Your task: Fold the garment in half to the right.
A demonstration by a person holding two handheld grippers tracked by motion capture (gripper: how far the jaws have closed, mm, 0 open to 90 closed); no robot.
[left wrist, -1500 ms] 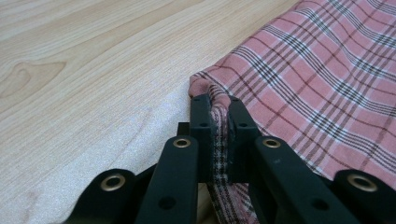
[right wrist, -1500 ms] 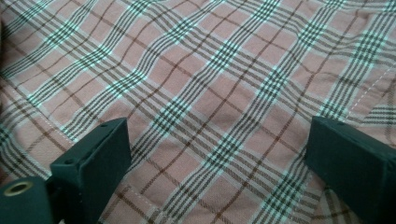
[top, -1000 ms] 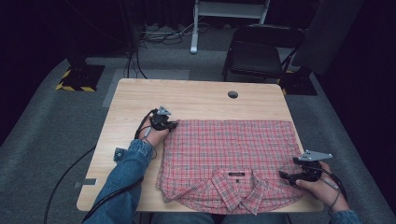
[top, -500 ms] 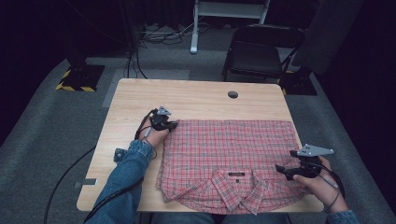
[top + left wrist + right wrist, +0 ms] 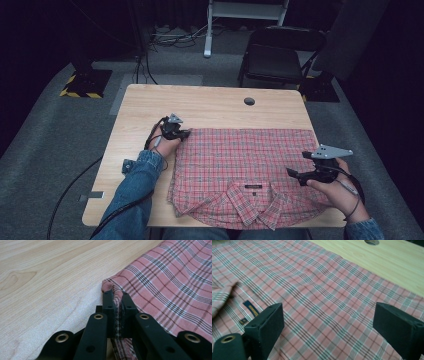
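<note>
Left gripper point(image 5: 115, 296) pinching red plaid shirt point(image 5: 240, 172) corner at ten o'clock, right gripper point(image 5: 295, 175) jaws wide apart, empty, above shirt's four o'clock edge

Wooden table point(image 5: 210, 107), black chair point(image 5: 272, 62) beyond

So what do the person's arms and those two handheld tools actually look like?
Both arms wear blue denim sleeves. The left tool and right tool are black, each topped by a grey three-cornered plate and trailing a black cable. Up close, the jaws are flat black blocks on black arms with brass-coloured rivets.
</note>
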